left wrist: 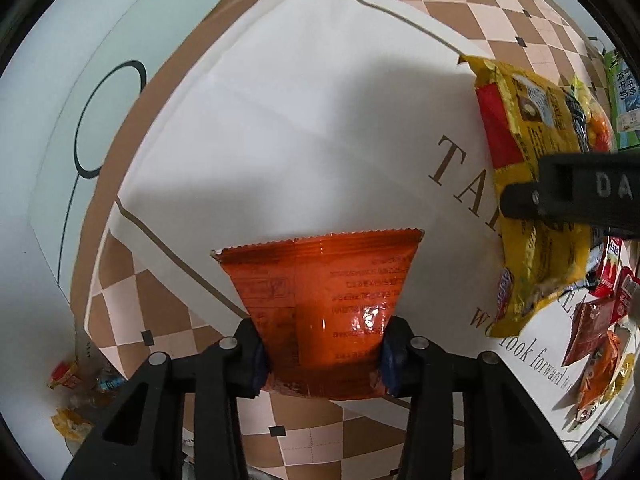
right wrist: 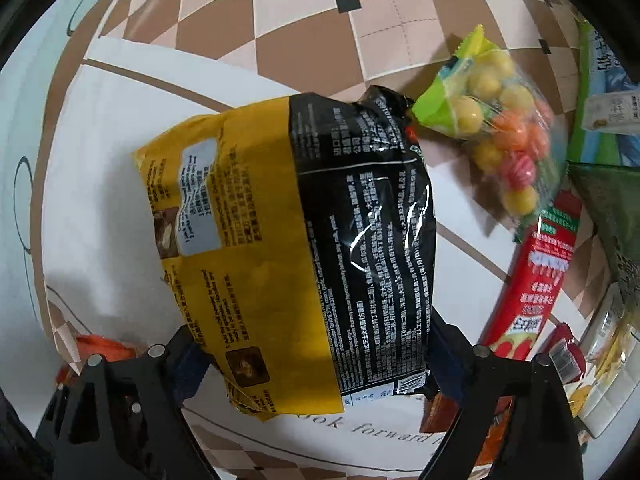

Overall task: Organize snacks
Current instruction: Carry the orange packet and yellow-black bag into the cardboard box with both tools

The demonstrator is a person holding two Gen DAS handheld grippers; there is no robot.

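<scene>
Black jaws of the left gripper sit right under the lens, clenched on a glossy translucent orange snack packet that hangs with its crimped edge toward twelve o'clock, over the white middle of a brown-and-cream checked tablecloth. Pinched by its two side edges, it looks carried flat and ready to be set down on that bare patch.

Over in the right wrist view, the right gripper stands spread wide, its pads pressing both sides of a big yellow-and-black crinkly noodle bag. That bag is broad, so a wide grasp across its lower end is what keeps it from flopping. From the left camera the same bag shows at three o'clock, with a black finger across it.

At two o'clock of the noodle bag lies a clear packet of yellow and orange candy balls, and at four o'clock a long red biscuit box. My guess: these get sorted next.
</scene>
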